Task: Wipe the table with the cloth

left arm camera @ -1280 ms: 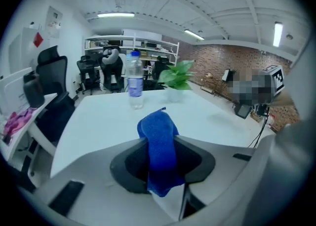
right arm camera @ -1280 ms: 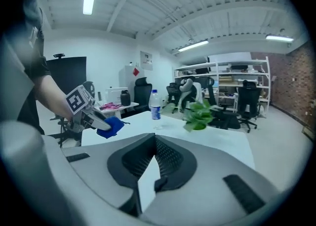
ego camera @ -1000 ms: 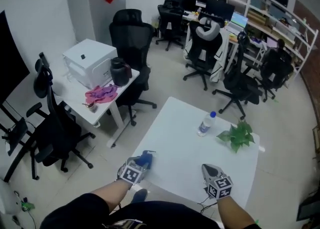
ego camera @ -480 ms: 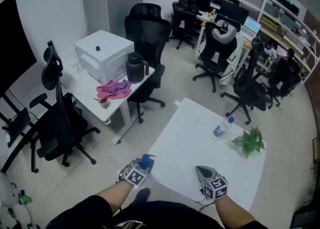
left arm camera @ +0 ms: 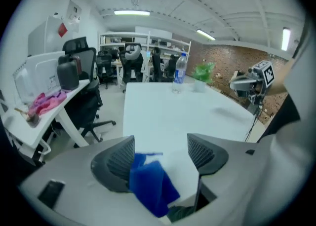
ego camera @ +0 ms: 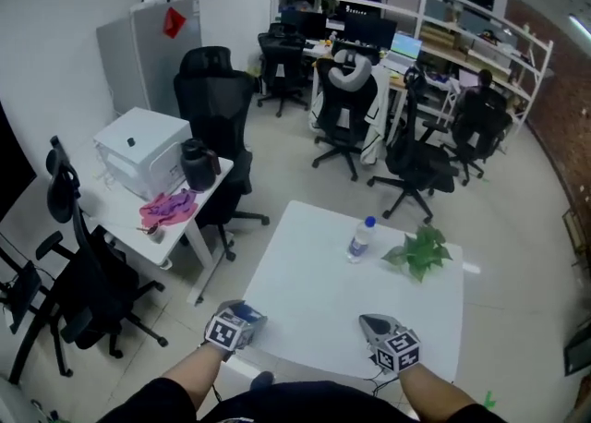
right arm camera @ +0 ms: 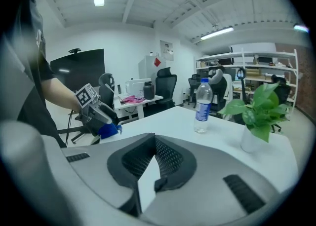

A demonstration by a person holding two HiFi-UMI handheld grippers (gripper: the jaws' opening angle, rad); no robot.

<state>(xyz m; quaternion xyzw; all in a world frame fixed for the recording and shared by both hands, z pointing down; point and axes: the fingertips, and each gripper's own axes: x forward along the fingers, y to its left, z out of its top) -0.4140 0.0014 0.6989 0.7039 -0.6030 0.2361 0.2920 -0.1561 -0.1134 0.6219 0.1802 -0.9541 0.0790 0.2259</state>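
Left gripper [left arm camera: 160,152]: jaws just opened wide, cloth [left arm camera: 150,188] loose between them
Advice: pinch cloth again firmly, then sweep table [left arm camera: 163,111]

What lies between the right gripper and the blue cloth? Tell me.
Only bare white table separates the right gripper from the blue cloth, as the head view shows.
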